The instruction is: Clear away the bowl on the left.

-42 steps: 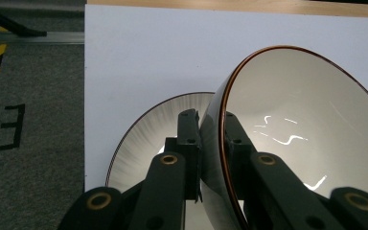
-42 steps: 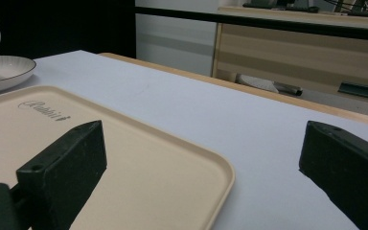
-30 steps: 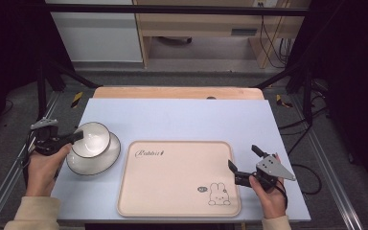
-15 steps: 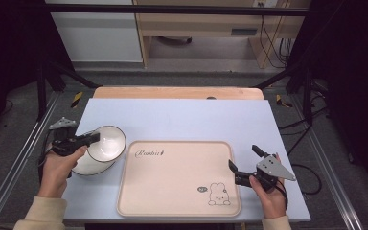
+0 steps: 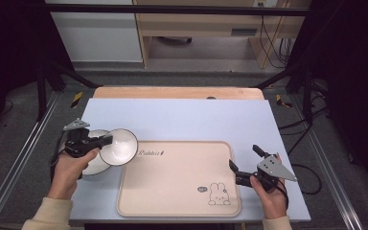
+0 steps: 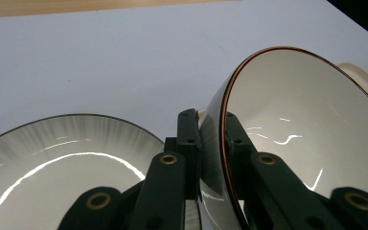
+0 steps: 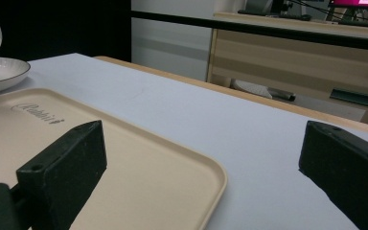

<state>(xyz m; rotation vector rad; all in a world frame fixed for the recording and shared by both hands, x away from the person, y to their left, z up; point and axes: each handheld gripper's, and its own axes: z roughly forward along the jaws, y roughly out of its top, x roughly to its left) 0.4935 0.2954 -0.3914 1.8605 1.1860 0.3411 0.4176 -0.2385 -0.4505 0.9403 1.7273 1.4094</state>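
Overhead count: one bowl (image 5: 119, 146), one plate (image 5: 92, 165), one tray (image 5: 178, 178).
Left gripper (image 6: 210, 143): jaws clamp bowl's rim.
Right gripper (image 7: 201, 158): jaws wide, straddling tray's corner.

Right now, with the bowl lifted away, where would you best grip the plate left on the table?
Take the plate by its thin raised rim at the outer left edge, jaws straddling the rim. The bowl in the left gripper overhangs its right side.

White brown-rimmed bowl (image 5: 119, 146), tilted, above plate (image 5: 92, 164), beside tray (image 5: 178, 178)
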